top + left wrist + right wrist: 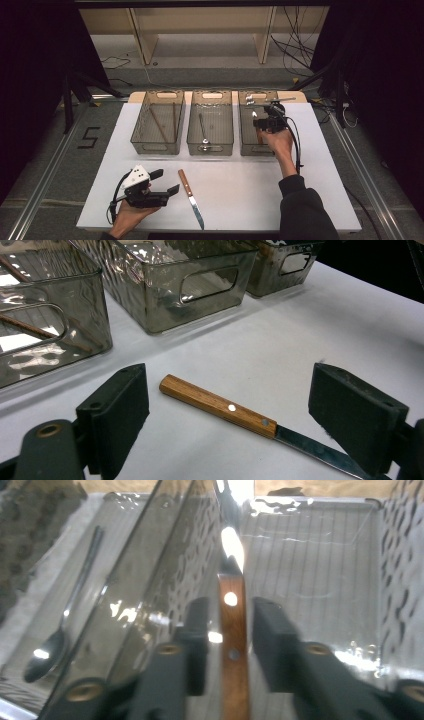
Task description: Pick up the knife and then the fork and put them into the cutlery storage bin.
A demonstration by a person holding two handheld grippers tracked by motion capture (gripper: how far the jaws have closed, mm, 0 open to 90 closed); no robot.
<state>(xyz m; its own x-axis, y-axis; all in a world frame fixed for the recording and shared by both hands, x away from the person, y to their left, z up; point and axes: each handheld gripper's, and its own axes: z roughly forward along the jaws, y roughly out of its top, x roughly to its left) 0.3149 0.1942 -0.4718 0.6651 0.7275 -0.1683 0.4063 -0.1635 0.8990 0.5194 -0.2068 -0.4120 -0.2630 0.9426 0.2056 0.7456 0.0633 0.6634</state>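
A wooden-handled knife (190, 196) lies flat on the white table (240, 190), blade toward the front edge. My left gripper (166, 181) rests just left of it, open, and in the left gripper view the knife (217, 406) lies on the table beyond the wide-spread left gripper (229, 390). My right gripper (261, 120) hangs inside the right-hand clear bin (247, 150). A second wooden-handled knife (234, 645) lies lengthwise between the jaws of the right gripper (231, 611), with a narrow gap on each side of the handle. Its blade points to the bin's far end.
Three clear bins stand in a row at the back of the table. The left bin (156, 145) holds two thin brown sticks (160, 125). The middle bin (210, 148) holds a spoon (202, 132), which also shows through the bin wall as a spoon (47, 655).
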